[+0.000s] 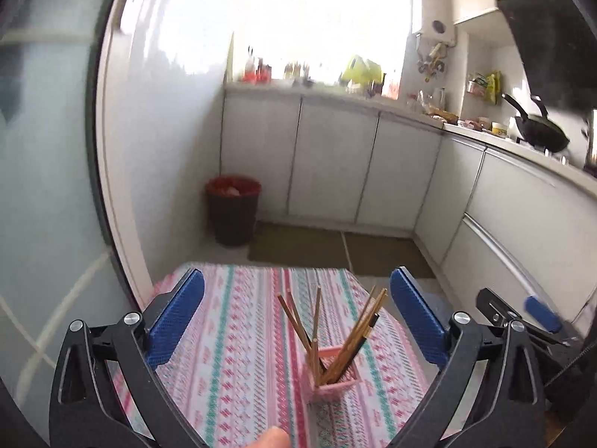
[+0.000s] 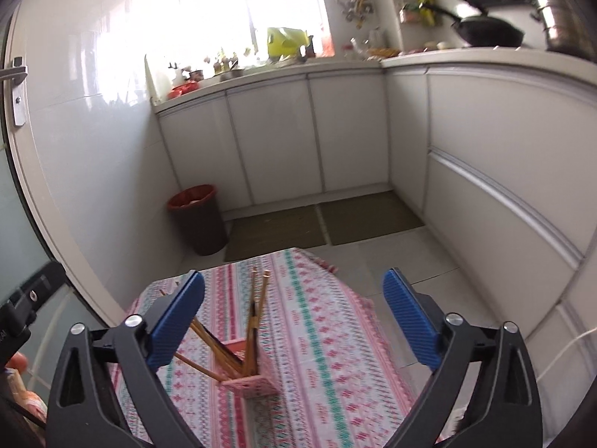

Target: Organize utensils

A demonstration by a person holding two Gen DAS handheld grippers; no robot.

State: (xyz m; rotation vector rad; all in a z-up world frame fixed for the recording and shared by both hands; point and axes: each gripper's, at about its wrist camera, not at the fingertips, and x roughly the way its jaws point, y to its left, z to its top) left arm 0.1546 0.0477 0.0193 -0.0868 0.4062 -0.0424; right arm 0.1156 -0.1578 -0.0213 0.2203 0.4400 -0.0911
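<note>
- On the patterned tablecloth (image 1: 238,336), pink holder (image 1: 335,377) stands with chopsticks (image 1: 317,321) fanned out inside
- left gripper (image 1: 296,321) wide, holding nothing
- right gripper (image 2: 294,321) also wide, holding nothing

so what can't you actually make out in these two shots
- Chopsticks: exact count unclear; they overlap in the left view, and the right gripper's left pad covers some in the right view.
- Holder: its inside and base are hidden by the sticks and its own walls.
- Counter clutter: washed out by window glare and blur in both views.
- Tablecloth: near edge cut off by the frame; what lies under it is unseen.
</note>
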